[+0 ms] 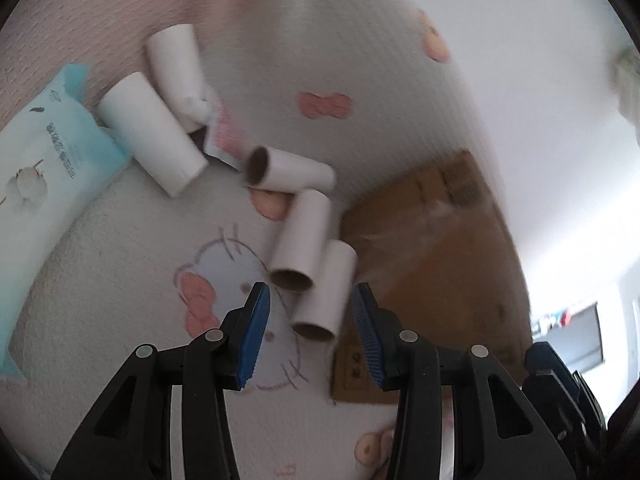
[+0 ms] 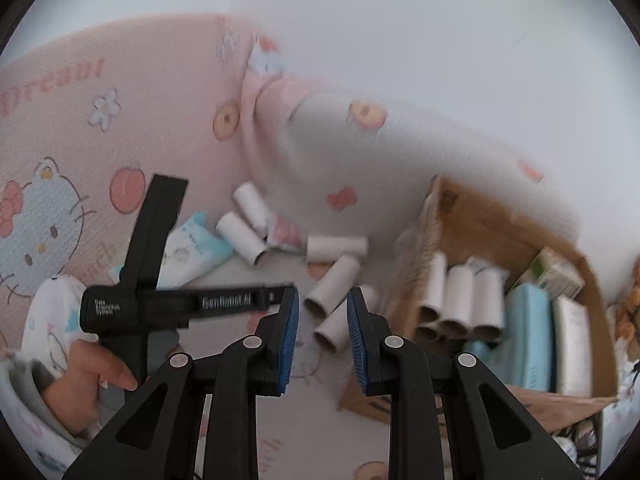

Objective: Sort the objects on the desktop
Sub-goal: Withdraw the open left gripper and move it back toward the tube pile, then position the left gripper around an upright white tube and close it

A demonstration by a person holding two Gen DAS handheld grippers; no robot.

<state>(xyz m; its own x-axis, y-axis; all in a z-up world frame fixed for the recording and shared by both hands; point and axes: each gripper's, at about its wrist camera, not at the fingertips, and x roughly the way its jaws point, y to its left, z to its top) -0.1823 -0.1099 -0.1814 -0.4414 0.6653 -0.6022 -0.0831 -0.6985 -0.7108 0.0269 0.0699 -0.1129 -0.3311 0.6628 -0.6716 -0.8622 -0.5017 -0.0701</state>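
Note:
Several white cardboard tubes lie on a cartoon-print bed cover. In the left wrist view my left gripper [image 1: 311, 312] is open, and the nearest tube [image 1: 325, 292] lies just beyond its blue pads [image 1: 256, 336], untouched. A second tube [image 1: 301, 236] leans against it and a third tube [image 1: 290, 171] lies behind. In the right wrist view my right gripper [image 2: 322, 300] has its jaws a little apart with nothing between them, above two loose tubes [image 2: 334, 284]. A hand [image 2: 92, 376] holds the left gripper's black body [image 2: 160, 304] at the left.
An open cardboard box [image 2: 480, 216] at the right holds upright tubes [image 2: 460, 300] and blue and white tissue packs [image 2: 528, 332]. A blue tissue pack [image 1: 48, 152] and two more tubes [image 1: 152, 136] lie at the far left. A pink pillow [image 2: 80, 120] stands behind.

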